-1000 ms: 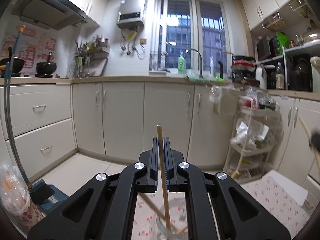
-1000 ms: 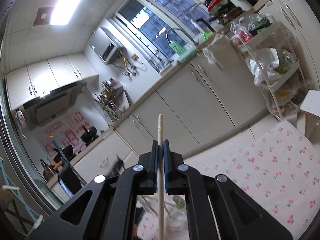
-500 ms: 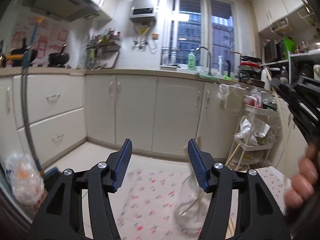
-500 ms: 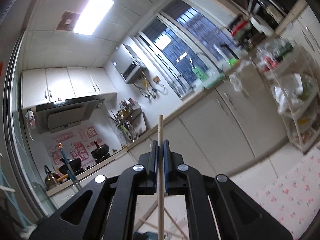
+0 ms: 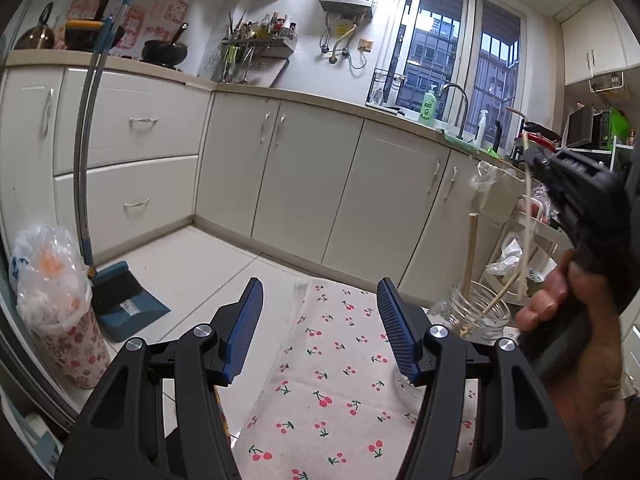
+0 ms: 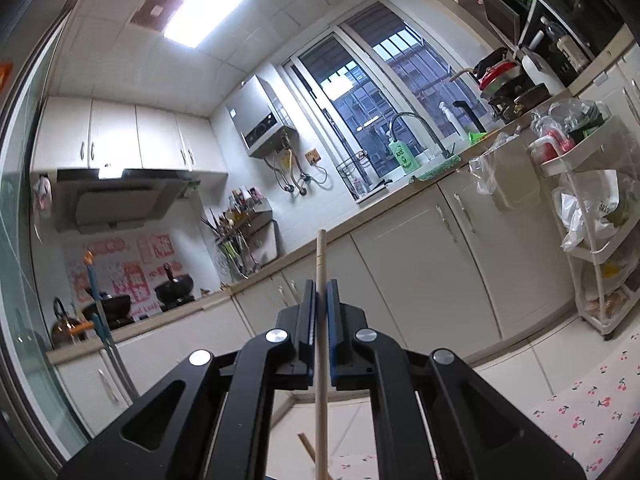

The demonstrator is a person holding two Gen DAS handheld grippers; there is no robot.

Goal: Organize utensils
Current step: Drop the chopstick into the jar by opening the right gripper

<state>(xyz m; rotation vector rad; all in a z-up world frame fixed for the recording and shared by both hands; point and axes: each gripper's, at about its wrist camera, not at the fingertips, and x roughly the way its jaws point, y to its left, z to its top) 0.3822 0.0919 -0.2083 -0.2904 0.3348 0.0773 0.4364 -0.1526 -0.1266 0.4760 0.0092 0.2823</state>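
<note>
My left gripper (image 5: 320, 320) has its fingers spread wide with nothing between them, hovering over the cherry-print cloth (image 5: 340, 392) that covers the surface. At about 2 o'clock from it stands a glass jar (image 5: 478, 312); my own right finger (image 5: 404, 340) cuts off the jar's lower left, so I cannot see its base. One wooden chopstick (image 5: 469, 254) stands nearly upright in the jar. A second, thinner stick (image 5: 527, 216) runs from the jar mouth up into my right gripper (image 5: 534, 160), whose body and my hand (image 5: 576, 344) hide the area past 3 o'clock.

From the right wrist, the right gripper (image 6: 320, 300) is clenched on that chopstick (image 6: 320, 360), which pokes out beyond the fingertips at 12 o'clock and runs down out of frame at 6 o'clock. Another stick end (image 6: 308, 446) shows low between the arms, mostly hidden; the jar itself I cannot make out there.

Around: a dustpan (image 5: 124, 300) and a bagged bin (image 5: 60, 304) at 9 o'clock on the floor, cabinets (image 5: 320, 184) behind, a rack (image 6: 592, 220) of bags at right.
</note>
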